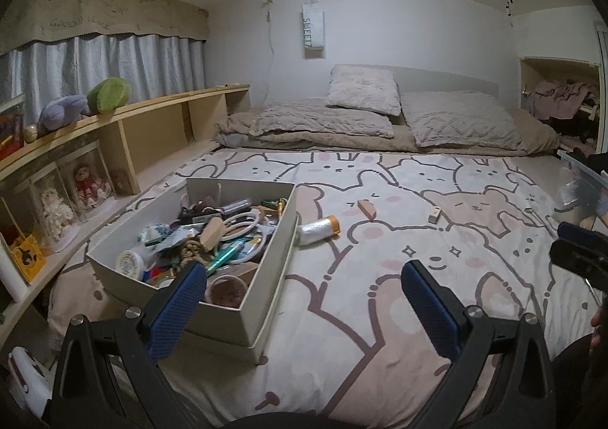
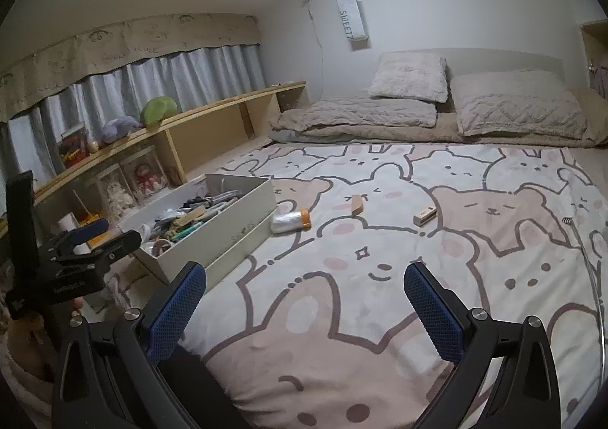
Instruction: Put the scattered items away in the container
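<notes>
presently both the left gripper (image 1: 304, 273) and right gripper (image 2: 304, 273) hold jaws wide apart, empty, above the blanket (image 2: 342, 334).

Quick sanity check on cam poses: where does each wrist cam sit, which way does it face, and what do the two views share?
Left wrist: sits behind the open left gripper, low over the bed, facing the headboard wall; the box is close on the left, and the right gripper shows at the right edge.
Right wrist: sits behind the open right gripper, further right, same heading; the left gripper shows at the left edge.
Shared: box, orange-capped roll, two wooden blocks, pillows.
</notes>
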